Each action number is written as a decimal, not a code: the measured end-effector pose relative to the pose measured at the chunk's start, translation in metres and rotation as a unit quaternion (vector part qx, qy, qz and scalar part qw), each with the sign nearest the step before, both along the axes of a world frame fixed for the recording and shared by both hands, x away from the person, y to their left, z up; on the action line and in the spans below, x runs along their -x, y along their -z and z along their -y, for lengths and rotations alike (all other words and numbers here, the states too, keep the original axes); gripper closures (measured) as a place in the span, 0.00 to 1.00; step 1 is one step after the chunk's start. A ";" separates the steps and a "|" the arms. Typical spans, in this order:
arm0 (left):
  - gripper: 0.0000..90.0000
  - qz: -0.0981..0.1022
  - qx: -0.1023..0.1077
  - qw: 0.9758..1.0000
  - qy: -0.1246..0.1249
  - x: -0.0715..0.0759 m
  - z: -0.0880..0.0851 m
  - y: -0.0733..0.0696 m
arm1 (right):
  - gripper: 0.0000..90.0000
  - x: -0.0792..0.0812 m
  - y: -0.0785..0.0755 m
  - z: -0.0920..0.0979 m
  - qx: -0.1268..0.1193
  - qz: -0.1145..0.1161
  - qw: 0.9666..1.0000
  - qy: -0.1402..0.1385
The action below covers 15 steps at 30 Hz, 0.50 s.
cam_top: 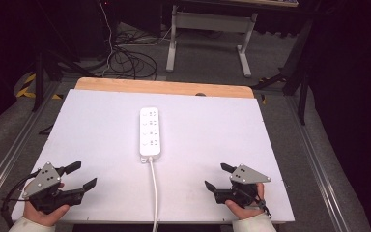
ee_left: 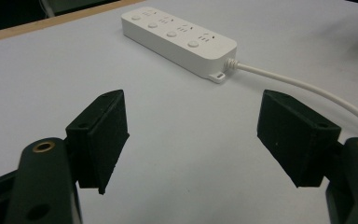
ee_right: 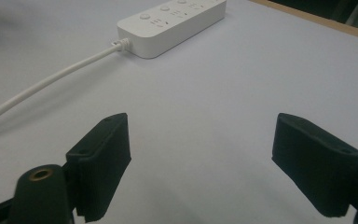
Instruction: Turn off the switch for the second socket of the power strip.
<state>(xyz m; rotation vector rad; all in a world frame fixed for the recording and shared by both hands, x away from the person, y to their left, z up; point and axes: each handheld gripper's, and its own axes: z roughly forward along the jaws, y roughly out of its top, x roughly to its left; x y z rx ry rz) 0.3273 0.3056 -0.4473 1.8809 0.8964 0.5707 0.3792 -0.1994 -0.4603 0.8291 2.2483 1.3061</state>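
Squarely in the middle of the bench point(cam_top: 101, 125) lies a white power strip point(cam_top: 150, 131), a long, slim block with rounded corners, its length running from the near edge toward the far edge. Its top carries four groups of sockets in a row, each with a round button beside it, seen clearly in the left gripper view point(ee_left: 179, 36). A small mounting tab sticks out at the near end, where a white cable point(cam_top: 153, 193) leaves the strip and runs straight back over the near edge. The bench top is a pale sheet, with a wooden strip along the far edge.

The left gripper point(cam_top: 79, 176) sits by the near left corner, jaws spread wide with nothing between them. The right gripper point(cam_top: 217, 177) sits toward the near right corner, likewise wide apart and empty. Both are well apart from the strip.
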 end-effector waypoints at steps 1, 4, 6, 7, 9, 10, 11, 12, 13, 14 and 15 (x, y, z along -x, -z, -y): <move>0.28 0.000 -0.002 1.000 0.000 0.000 0.000 0.000 | 0.22 0.000 0.000 0.000 0.000 0.000 1.000 0.000; 0.28 0.002 -0.007 1.000 0.001 0.000 0.000 -0.001 | 0.22 0.000 0.000 0.000 0.001 -0.001 1.000 0.001; 0.28 0.003 -0.007 1.000 0.001 0.000 0.000 -0.001 | 0.22 0.000 0.000 0.000 0.000 -0.001 1.000 0.001; 0.29 0.004 -0.008 1.000 0.001 0.000 0.000 -0.001 | 0.22 0.000 0.000 0.000 0.000 0.000 1.000 0.001; 0.29 0.003 -0.006 1.000 -0.001 0.001 0.001 -0.001 | 0.22 0.000 0.000 0.000 0.001 0.000 1.000 0.000; 0.29 0.003 -0.006 1.000 -0.001 0.001 0.001 -0.001 | 0.22 0.000 0.000 0.000 0.001 0.000 1.000 0.000; 0.29 0.002 -0.007 1.000 -0.002 0.001 0.001 -0.001 | 0.22 -0.001 0.000 0.000 0.000 0.000 1.000 0.000; 0.29 0.004 -0.011 1.000 -0.001 0.001 0.000 -0.002 | 0.22 -0.001 0.000 0.000 0.000 0.000 1.000 0.000; 0.31 -0.005 -0.017 1.000 0.006 -0.001 0.000 -0.004 | 0.22 0.000 0.000 0.000 0.000 0.000 1.000 0.001; 0.31 -0.010 -0.017 1.000 0.012 -0.001 0.000 -0.005 | 0.22 0.000 0.000 0.000 0.001 0.000 1.000 0.001; 0.31 -0.010 -0.021 1.000 0.018 -0.002 0.000 -0.006 | 0.22 0.000 0.000 0.000 0.001 0.000 1.000 0.000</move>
